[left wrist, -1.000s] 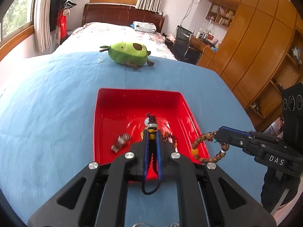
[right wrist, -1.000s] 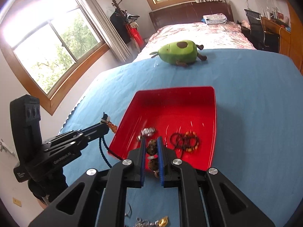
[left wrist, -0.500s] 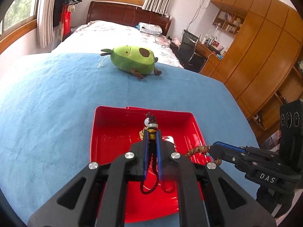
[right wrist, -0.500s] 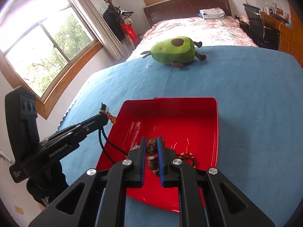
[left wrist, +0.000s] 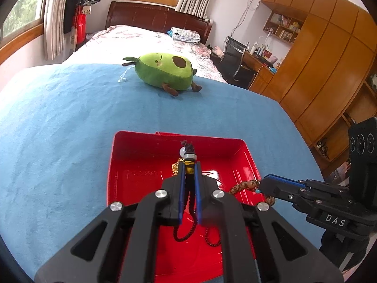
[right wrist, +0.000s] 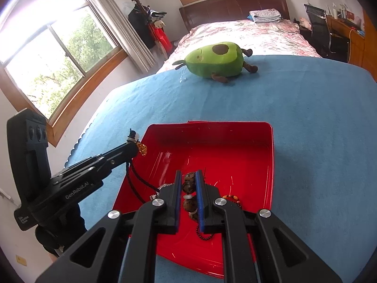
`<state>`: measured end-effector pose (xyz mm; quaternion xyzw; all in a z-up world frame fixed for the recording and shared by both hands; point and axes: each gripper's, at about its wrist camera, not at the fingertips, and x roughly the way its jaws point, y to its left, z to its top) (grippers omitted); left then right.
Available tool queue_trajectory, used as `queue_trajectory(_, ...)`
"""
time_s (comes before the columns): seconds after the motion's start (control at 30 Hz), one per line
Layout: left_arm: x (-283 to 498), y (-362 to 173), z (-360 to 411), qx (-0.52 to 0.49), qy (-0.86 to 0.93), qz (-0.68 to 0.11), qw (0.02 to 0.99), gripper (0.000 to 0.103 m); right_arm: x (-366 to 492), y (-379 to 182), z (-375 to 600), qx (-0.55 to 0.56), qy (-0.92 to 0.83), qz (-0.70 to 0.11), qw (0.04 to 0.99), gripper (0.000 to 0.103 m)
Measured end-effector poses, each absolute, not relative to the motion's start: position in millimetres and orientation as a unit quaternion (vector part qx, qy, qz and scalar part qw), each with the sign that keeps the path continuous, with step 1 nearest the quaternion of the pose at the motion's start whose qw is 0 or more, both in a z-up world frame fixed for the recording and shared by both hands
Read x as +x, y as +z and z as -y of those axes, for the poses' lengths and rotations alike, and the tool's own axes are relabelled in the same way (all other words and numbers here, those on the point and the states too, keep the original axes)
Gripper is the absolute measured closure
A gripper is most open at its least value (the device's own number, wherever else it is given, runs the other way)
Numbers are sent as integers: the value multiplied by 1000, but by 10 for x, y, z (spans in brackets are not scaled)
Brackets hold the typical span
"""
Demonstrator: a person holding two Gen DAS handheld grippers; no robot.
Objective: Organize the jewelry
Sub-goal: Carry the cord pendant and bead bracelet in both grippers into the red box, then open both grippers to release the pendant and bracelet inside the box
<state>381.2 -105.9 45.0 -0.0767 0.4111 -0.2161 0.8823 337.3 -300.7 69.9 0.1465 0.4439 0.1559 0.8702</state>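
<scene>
A red tray (left wrist: 146, 155) (right wrist: 254, 146) lies on the blue cloth. My left gripper (left wrist: 189, 165) (right wrist: 134, 146) is shut on a black cord pendant (left wrist: 187, 155) with a pale bead and a gold wrap, held over the tray; its cord loop (left wrist: 183, 232) hangs below. My right gripper (right wrist: 189, 176) (left wrist: 264, 185) is shut on a brown bead bracelet (right wrist: 189, 194) (left wrist: 242, 186), also above the tray. A dark red bead bracelet (right wrist: 205, 234) (left wrist: 212, 238) and an orange bead bracelet (right wrist: 232, 198) lie in the tray, partly hidden by the fingers.
A green avocado plush toy (left wrist: 165, 73) (right wrist: 215, 60) sits on the far part of the blue cloth (left wrist: 59, 122). Beyond it is a bed with a dark headboard (left wrist: 155, 17). Wooden cabinets (left wrist: 325, 54) stand at the right, windows at the left.
Both grippers have moved forward and down over the tray with their jewelry still held. The tray now sits nearer in both views and the plush toy looks larger.
</scene>
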Motion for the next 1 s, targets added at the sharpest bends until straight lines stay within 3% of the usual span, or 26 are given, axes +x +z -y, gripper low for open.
queue_trajectory(0.3,3900,442,1042,-86,-217,-402,885,97,3436,617,2965,142,155,-449,868,92)
queue_trajectory(0.6,4148,92,1128,-64,-194,-453,868,96,3536,436,2946,136,138,-465,864,92)
queue_trajectory(0.7,4151,58,1145,-56,-192,-459,866,83,3543,395,2976,135,127,-466,866,86)
queue_trajectory(0.77,4125,88,1116,-60,-193,-455,867,64,3510,396,3004,133,123,-461,869,85)
queue_trajectory(1.0,3818,374,1027,-58,-196,-421,884,62,3270,483,3131,139,126,-444,876,85)
